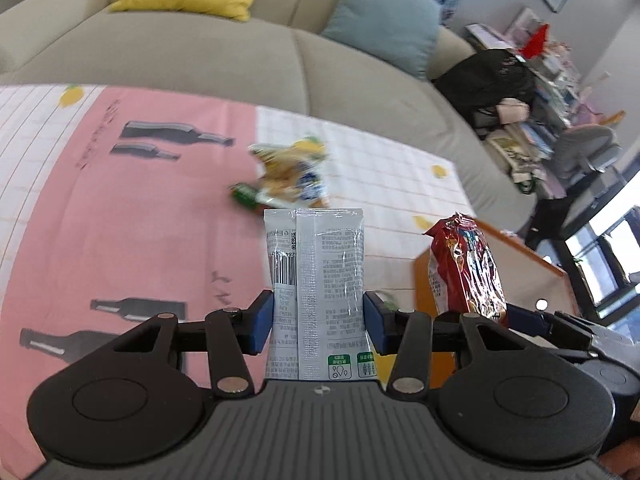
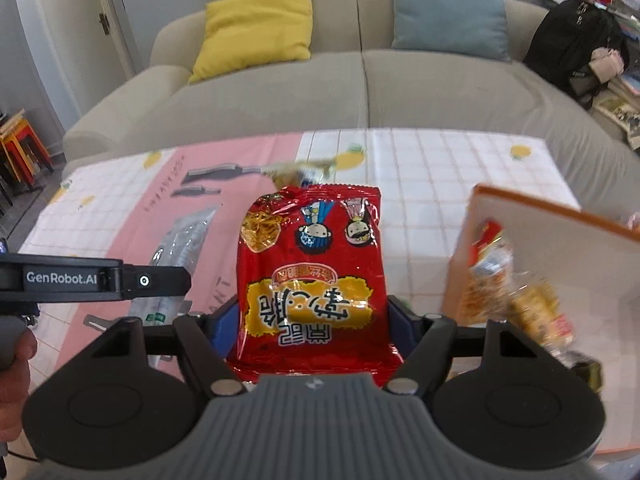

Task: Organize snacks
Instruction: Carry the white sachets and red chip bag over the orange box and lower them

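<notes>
We are carrying 2 snacks at once, and next each needs lowering into the orange-rimmed white box (image 2: 552, 248) to the right gripper's right. The left gripper (image 1: 319, 322) is half-open, clamping a grey-white printed sachet (image 1: 316, 276). The right gripper (image 2: 310, 322) is wider, pinching a red foil noodle-snack packet (image 2: 312, 276).

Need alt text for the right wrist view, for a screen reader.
The right gripper holds a red snack packet upright between its blue pads, above a table with a pink and white checked cloth. An orange-edged box with snacks inside stands at right, the left gripper reaches in from the left, and a beige sofa sits behind.
</notes>
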Demonstrator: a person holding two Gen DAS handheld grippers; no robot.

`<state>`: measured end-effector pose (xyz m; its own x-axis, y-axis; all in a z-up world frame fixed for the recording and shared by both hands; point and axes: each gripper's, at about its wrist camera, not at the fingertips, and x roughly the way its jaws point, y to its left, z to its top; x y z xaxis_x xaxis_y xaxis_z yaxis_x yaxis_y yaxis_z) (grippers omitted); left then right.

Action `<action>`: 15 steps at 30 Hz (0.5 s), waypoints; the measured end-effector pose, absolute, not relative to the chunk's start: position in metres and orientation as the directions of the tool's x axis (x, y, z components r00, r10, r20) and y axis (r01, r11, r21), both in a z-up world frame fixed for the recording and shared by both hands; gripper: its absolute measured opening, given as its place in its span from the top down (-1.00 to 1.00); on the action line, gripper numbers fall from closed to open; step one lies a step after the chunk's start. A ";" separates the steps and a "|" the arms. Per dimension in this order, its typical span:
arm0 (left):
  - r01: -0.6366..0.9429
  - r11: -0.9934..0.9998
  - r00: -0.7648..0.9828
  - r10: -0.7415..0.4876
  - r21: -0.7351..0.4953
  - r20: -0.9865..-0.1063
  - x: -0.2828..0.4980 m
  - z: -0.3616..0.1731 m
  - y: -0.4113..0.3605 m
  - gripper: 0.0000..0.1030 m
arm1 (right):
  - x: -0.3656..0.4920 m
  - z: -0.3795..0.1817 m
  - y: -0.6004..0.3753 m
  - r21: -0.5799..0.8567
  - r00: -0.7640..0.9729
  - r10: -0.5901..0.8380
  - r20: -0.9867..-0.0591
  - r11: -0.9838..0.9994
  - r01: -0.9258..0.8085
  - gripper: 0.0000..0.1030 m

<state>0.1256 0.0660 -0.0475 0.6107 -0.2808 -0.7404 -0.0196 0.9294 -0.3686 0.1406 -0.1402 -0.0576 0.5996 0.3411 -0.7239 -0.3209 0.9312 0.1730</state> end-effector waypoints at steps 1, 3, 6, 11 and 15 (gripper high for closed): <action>-0.003 0.929 0.613 -0.291 -0.370 -0.735 0.126 -0.043 0.061 -0.04 | 0.139 -0.053 -0.147 0.172 0.607 0.339 -0.719 0.933 -0.316 -0.39; 0.030 0.926 0.614 -0.313 -0.376 -0.724 0.128 -0.035 0.049 -0.04 | 0.138 -0.045 -0.163 0.169 0.621 0.331 -0.710 0.937 -0.306 -0.39; 0.084 0.926 0.612 -0.340 -0.369 -0.714 0.133 -0.024 0.027 -0.04 | 0.138 -0.037 -0.191 0.144 0.648 0.290 -0.704 0.952 -0.270 -0.39; 0.187 0.913 0.586 -0.399 -0.362 -0.705 0.149 -0.013 -0.017 -0.04 | 0.141 -0.033 -0.246 0.125 0.671 0.213 -0.710 0.976 -0.178 -0.38; 0.277 0.891 0.551 -0.454 -0.360 -0.700 0.164 -0.009 -0.058 -0.04 | 0.147 -0.035 -0.293 0.116 0.663 0.154 -0.733 0.988 -0.101 -0.38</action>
